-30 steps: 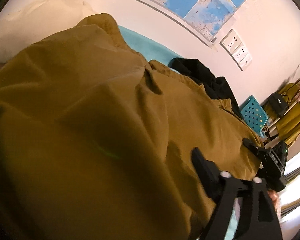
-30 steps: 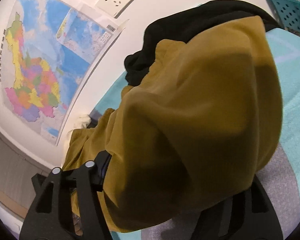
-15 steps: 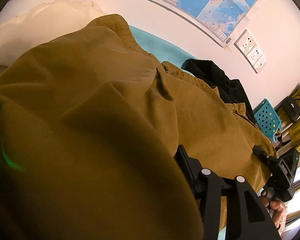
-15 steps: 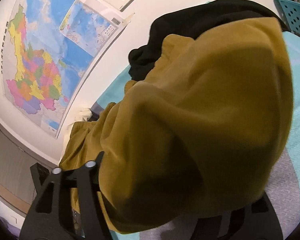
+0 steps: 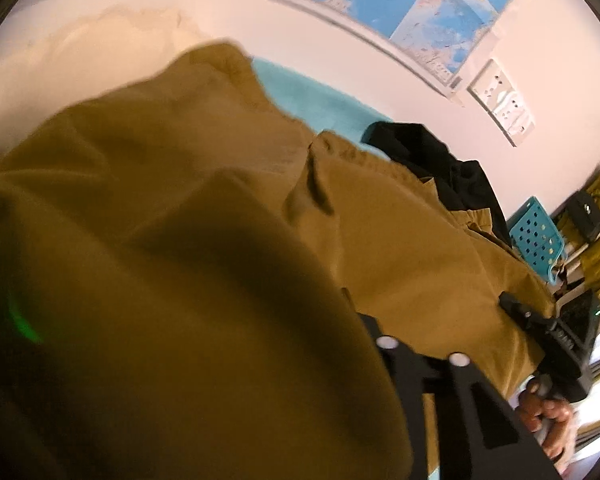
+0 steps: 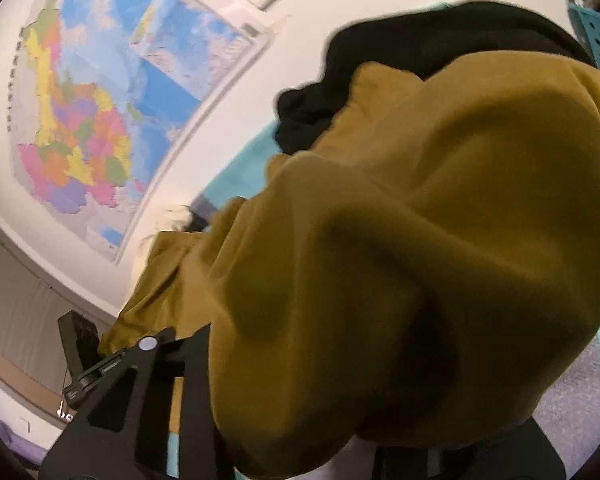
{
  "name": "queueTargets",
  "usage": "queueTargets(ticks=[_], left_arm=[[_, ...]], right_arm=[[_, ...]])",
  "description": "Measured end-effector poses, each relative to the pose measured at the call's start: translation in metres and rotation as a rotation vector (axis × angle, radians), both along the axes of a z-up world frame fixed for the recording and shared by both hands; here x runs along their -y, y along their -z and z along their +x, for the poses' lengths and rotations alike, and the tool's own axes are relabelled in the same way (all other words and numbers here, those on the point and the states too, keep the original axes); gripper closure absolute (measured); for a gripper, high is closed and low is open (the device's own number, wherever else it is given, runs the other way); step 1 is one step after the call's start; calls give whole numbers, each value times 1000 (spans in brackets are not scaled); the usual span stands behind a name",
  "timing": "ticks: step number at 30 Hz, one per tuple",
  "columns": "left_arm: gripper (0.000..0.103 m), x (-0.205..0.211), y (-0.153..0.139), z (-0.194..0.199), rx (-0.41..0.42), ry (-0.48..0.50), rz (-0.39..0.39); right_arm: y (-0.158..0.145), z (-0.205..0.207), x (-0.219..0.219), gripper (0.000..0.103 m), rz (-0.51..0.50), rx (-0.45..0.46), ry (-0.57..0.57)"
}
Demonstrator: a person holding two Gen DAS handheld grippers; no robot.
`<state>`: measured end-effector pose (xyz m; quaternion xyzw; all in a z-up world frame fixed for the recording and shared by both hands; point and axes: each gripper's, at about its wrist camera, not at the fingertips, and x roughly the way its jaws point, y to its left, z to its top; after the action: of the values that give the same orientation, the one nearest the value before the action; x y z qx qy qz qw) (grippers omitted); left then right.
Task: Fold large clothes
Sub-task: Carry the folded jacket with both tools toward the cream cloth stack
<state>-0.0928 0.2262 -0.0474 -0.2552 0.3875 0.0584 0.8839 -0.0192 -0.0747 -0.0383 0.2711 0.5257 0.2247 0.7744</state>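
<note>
A large mustard-brown garment (image 5: 180, 260) fills most of the left wrist view and drapes over my left gripper (image 5: 356, 364), whose fingers are shut on the cloth; only its right finger (image 5: 440, 392) shows. In the right wrist view the same garment (image 6: 420, 260) bulges over my right gripper (image 6: 296, 396), which is shut on a fold of it; its left finger (image 6: 172, 380) shows. The garment is held up off the teal bed sheet (image 5: 312, 96). The right gripper's body and the hand on it show at the right of the left wrist view (image 5: 560, 340).
A black garment (image 5: 432, 160) lies on the bed by the wall, also in the right wrist view (image 6: 400, 64). A map (image 6: 100, 112) and wall sockets (image 5: 504, 108) hang on the white wall. A teal perforated basket (image 5: 536, 236) stands at right. A white pillow (image 5: 80, 64) lies far left.
Both grippers have lifted the mustard garment higher and nearer the cameras. The cloth covers more of both views. The right gripper's view has tilted a little.
</note>
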Motion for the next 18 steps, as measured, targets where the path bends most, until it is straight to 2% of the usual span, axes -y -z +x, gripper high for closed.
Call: queueTargets(ticks=[3,10,14,18], left_arm=[[80,-7,-30,-2,55,38,-12],[81,-42,-121,-3,193,100,-4],[81,-67,-171,-12,291,70,64],[81,-102,-212,-27,360,0,130]], right_arm=[[-43,4,-9,76,29,93,-34],[-135,23,-47,76,84,305,-120],[-173,43,-82,77,131,413,-156],[-192,67,-124,77,197,475,-200]])
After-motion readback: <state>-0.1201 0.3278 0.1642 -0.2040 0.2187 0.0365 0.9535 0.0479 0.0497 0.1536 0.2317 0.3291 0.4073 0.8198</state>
